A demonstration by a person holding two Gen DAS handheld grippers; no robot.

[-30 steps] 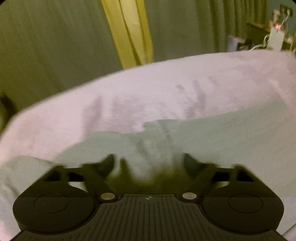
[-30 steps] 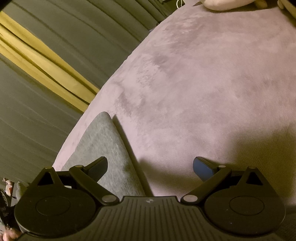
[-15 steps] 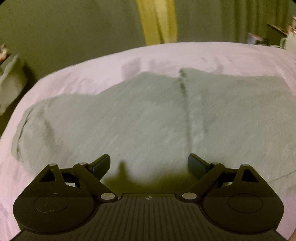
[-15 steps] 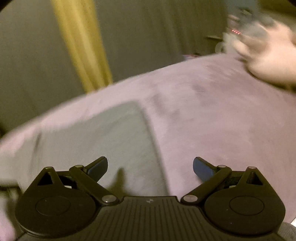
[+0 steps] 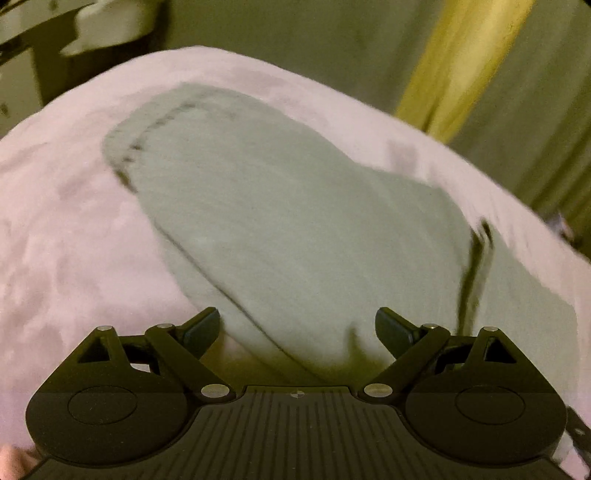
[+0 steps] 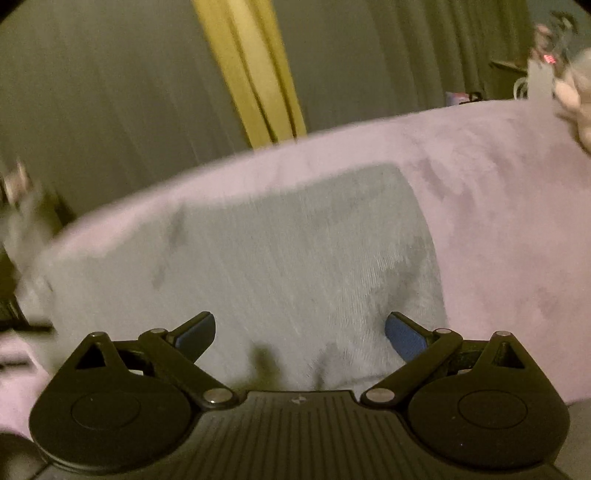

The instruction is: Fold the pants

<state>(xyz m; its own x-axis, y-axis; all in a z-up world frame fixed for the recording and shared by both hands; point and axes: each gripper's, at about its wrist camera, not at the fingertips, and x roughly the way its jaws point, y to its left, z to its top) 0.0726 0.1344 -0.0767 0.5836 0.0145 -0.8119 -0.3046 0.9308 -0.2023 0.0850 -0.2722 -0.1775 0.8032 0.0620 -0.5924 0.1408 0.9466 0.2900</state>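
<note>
Grey pants (image 5: 295, 229) lie flat on a pink bed cover (image 5: 66, 258). In the left wrist view their hemmed end is at the far left and a fold line runs at the right. My left gripper (image 5: 297, 332) is open and empty just above the pants' near edge. In the right wrist view the pants (image 6: 280, 266) fill the middle as a folded grey slab. My right gripper (image 6: 299, 332) is open and empty over its near part. Both views are blurred by motion.
Grey-green curtains with a yellow strip (image 6: 251, 74) hang behind the bed. Cluttered furniture with a red light (image 6: 550, 59) stands at the far right. Pale furniture (image 5: 92, 26) shows at the far left. The bed cover (image 6: 517, 221) stretches right of the pants.
Both grippers have swung around and stayed open. The left view has turned left onto the hemmed end. The right view has moved from bare bed cover onto the pants.
</note>
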